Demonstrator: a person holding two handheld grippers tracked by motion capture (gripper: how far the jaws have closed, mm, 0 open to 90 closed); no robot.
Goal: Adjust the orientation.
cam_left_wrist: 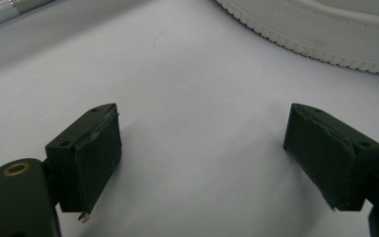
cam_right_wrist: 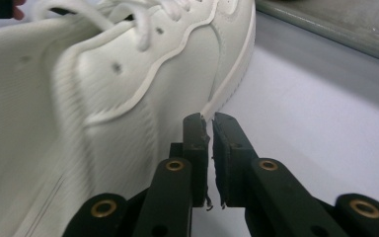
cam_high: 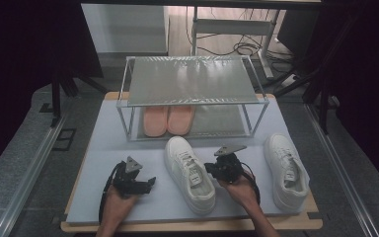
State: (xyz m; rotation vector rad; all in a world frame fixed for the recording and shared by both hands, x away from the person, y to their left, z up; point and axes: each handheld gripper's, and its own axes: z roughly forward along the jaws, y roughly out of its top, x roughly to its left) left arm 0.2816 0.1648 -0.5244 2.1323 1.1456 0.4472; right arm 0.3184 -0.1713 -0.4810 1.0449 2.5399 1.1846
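step: right gripper (cam_right_wrist: 210,118) nearly closed – empty – beside sneaker (cam_high: 190,173) | left gripper (cam_left_wrist: 202,148) wide open | next: likely open, grip sneaker

Both forearms reach in from the near edge. Left hand (cam_high: 120,197) low, palm under the left gripper (cam_high: 145,183); jaws spread wide, nothing between. Right hand (cam_high: 238,187) cradles the right gripper (cam_high: 208,168), aimed leftward; jaws nearly together, thin gap, nothing clamped.

Two white leather lace-up sneakers (cam_high: 190,174) (cam_high: 286,169) lie before the clear ribbed-shelf rack (cam_high: 192,79); under it, salmon-pink slippers (cam_high: 168,120).
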